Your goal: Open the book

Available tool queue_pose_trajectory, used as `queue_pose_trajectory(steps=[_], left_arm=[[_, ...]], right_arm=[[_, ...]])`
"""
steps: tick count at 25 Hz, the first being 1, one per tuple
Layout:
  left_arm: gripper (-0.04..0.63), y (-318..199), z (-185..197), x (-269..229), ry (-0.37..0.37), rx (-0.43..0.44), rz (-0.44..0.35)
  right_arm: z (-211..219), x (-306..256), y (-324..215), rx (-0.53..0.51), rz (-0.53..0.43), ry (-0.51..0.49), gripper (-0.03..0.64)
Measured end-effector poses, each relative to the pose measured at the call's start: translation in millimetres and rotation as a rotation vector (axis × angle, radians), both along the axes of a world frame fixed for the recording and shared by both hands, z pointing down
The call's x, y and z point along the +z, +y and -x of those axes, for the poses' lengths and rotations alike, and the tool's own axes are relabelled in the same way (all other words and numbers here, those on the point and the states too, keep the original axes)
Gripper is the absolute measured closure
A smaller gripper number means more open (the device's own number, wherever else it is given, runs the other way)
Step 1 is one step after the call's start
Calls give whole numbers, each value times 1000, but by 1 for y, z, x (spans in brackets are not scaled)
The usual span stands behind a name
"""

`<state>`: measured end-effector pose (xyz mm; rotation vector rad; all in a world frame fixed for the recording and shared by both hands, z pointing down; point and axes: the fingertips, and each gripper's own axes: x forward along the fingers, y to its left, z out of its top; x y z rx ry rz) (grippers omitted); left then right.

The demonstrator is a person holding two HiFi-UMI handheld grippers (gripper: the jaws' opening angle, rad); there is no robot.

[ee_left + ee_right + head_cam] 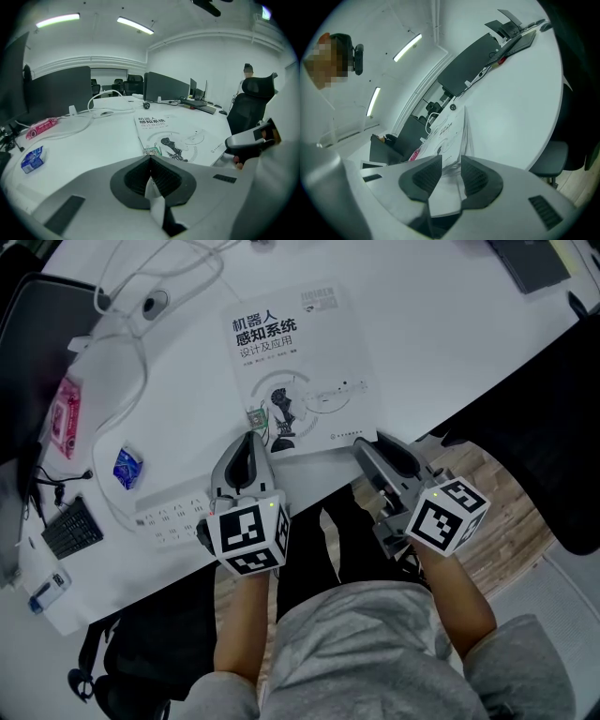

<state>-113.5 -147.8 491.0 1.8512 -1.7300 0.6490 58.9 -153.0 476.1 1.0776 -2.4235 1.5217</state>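
One white paperback book point(300, 362) lies closed near the front edge of the white surface point(450, 343), flanked by two tools. The left tool point(251, 439), jaws together and empty, sits at its near left corner. The right tool point(367, 450) straddles the near right corner, apparently pinching it. The cover looks light and floppy, so it should lift best from that free corner.
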Motion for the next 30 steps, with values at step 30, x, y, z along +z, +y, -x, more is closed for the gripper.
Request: queue_pose_trajectory(steps=[30], left_arm=[[584,19,-13,-42,80,10,-102]], right_arm=[[22,-72,-23,-52,-282,133,571]])
